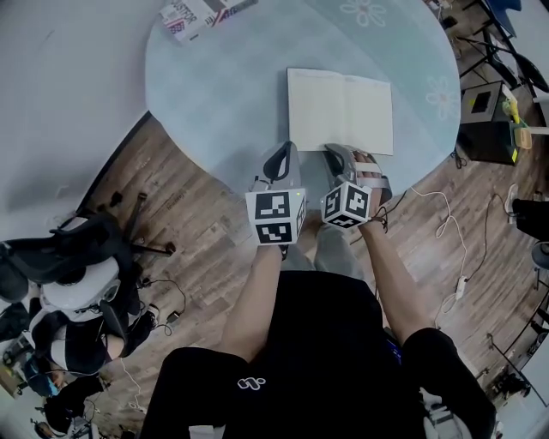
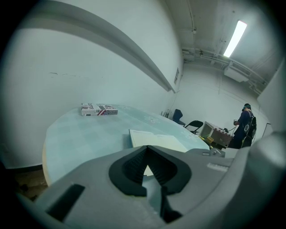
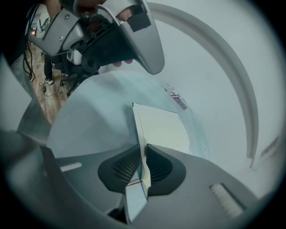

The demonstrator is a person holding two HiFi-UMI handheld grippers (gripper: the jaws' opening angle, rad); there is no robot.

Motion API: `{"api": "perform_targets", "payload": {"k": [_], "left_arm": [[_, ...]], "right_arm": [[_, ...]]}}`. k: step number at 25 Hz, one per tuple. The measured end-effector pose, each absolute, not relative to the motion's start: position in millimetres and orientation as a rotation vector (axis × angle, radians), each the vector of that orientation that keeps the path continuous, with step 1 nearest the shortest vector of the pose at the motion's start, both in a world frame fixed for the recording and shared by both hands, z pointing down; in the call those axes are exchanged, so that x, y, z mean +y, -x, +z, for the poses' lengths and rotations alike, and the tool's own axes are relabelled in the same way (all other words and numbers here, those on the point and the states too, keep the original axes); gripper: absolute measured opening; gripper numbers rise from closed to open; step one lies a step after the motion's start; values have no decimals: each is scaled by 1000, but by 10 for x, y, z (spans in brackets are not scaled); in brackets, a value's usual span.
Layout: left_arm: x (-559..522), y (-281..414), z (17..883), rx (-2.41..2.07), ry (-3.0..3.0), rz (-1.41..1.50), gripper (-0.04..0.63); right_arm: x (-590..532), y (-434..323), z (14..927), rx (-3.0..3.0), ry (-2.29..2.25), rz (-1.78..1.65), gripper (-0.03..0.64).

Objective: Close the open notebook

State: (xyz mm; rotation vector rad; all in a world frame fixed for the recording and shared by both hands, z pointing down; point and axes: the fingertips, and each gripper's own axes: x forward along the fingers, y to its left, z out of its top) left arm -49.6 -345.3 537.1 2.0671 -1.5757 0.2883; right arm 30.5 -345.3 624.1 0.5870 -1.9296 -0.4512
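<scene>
Gripping step: right tongs [image 3: 142,172] are pinched on the near edge of the notebook [image 1: 339,110], which lies open and flat near the front of the round pale-blue worktop [image 1: 223,86]. Left tongs [image 2: 147,152] are closed and empty, just beside its near corner. Next, probably: lift the held leaf and fold it across the spine (thin paper, may slip). Wood floor [image 1: 197,223], loose cables [image 1: 455,249], white walls [image 2: 89,67].

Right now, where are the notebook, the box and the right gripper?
notebook [image 1: 340,110], head view, on the open white pages by the fold.
box [image 1: 202,15], head view, on its printed top face.
right gripper [image 3: 143,152], right gripper view, between its jaws, which are shut on the notebook's edge.
</scene>
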Motion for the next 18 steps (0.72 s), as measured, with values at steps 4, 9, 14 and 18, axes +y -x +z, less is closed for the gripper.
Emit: {"api": "perform_targets", "payload": {"k": [4, 9, 14, 18], "left_arm": [[-3472, 470, 5350, -1562, -2085, 292, 2], [-3490, 446, 5349, -1547, -2102, 297, 2], [-3517, 436, 5361, -1528, -2114, 308, 2], [-3560, 401, 5363, -1511, -2135, 315, 2]], "right_arm": [[-3458, -356, 6134, -1985, -692, -385, 24], [-3468, -438, 6046, -2039, -809, -292, 17], [-3486, -526, 5975, -2087, -952, -182, 15], [-3504, -630, 5935, -2113, -1071, -105, 10]]}}
